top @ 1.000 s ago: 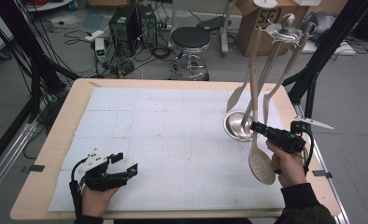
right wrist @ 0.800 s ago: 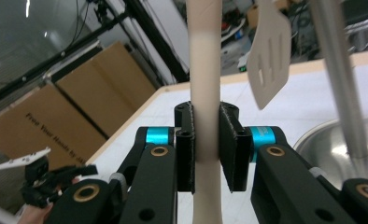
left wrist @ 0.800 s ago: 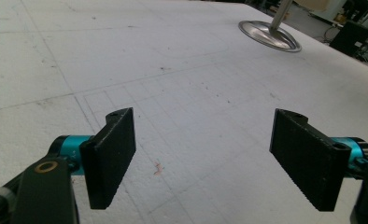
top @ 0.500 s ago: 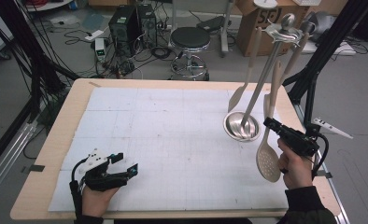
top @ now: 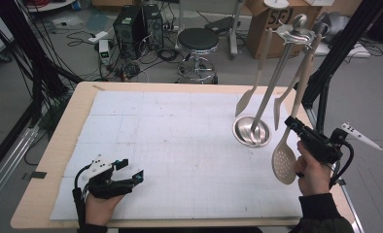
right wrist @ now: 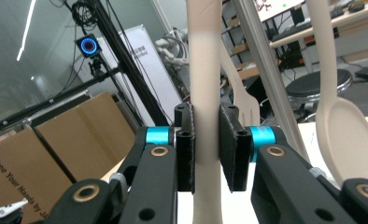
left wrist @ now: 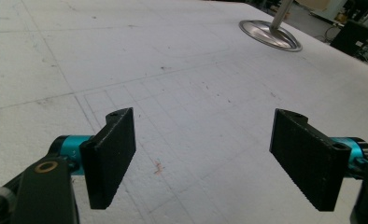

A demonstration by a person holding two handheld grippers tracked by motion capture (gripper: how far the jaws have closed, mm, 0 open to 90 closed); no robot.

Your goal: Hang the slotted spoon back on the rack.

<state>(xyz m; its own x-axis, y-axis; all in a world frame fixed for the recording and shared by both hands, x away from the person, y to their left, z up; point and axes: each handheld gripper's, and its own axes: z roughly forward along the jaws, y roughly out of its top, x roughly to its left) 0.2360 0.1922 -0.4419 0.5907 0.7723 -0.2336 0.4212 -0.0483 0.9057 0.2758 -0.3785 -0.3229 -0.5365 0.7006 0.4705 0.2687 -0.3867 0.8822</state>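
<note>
Slotted spoon [top: 284,160] hangs at right of frame from rack [top: 296,34], handle clamped by right gripper [top: 292,123]. Left gripper [top: 133,171] rests open (lower left). Risk: pulling sideways could topple rack or swing neighbouring utensils.

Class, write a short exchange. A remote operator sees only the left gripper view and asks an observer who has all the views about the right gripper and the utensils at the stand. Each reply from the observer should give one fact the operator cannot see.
Operator: I see the left gripper open over the white mat, and the round metal base of a stand farther off. What is the right gripper doing?
Observer: The right gripper is shut on the beige handle of a slotted spoon, which slants down from the stand's top.
Operator: Does anything else hang from that stand?
Observer: Yes, a beige spatula and a beige fork hang beside the pole.
</note>
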